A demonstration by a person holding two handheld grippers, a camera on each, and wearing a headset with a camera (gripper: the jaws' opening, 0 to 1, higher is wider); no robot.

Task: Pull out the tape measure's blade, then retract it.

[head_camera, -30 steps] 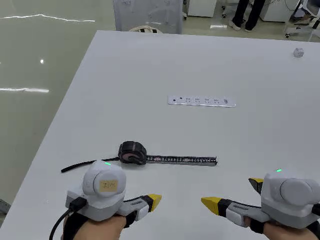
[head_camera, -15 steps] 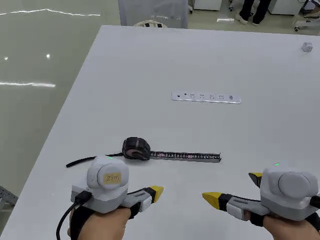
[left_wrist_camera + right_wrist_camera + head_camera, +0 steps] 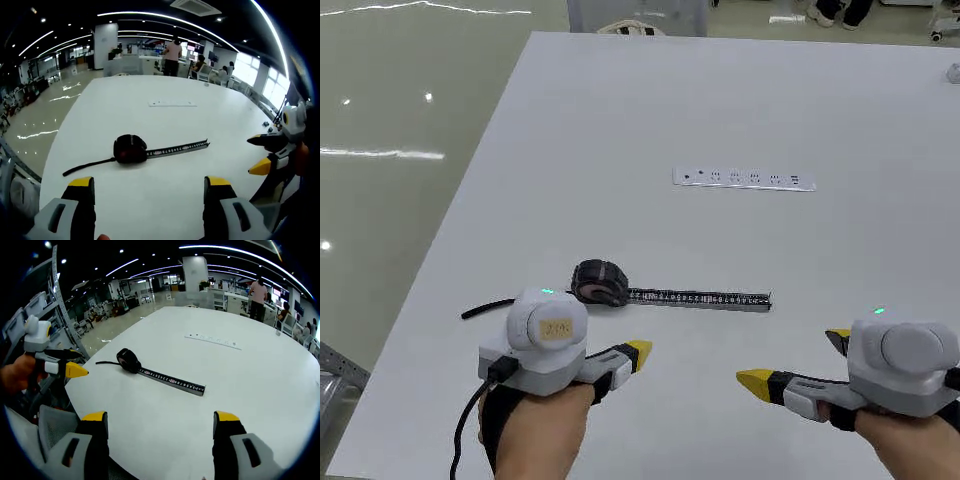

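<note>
I'm hovering left gripper (image 3: 150,184) and right gripper (image 3: 160,416) wide and empty over the white desk's (image 3: 720,100) near edge, black round-cased tape measure (image 3: 600,283) lying toward the left edge, dark blade (image 3: 700,298) out, so I'm judging retraction next, gripping the case first.

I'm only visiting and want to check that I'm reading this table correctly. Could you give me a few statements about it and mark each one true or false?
1. The tape measure has its blade pulled out, lying flat on the table. True.
2. The left tool is clamped on the tape measure. False: it is open and apart from it, on the near side.
3. The right tool grips the blade's tip. False: it is open, holds nothing, and is short of the blade.
4. A power strip lies beyond the tape measure. True.
5. A black strap trails from the tape measure on the side away from the blade. True.
</note>
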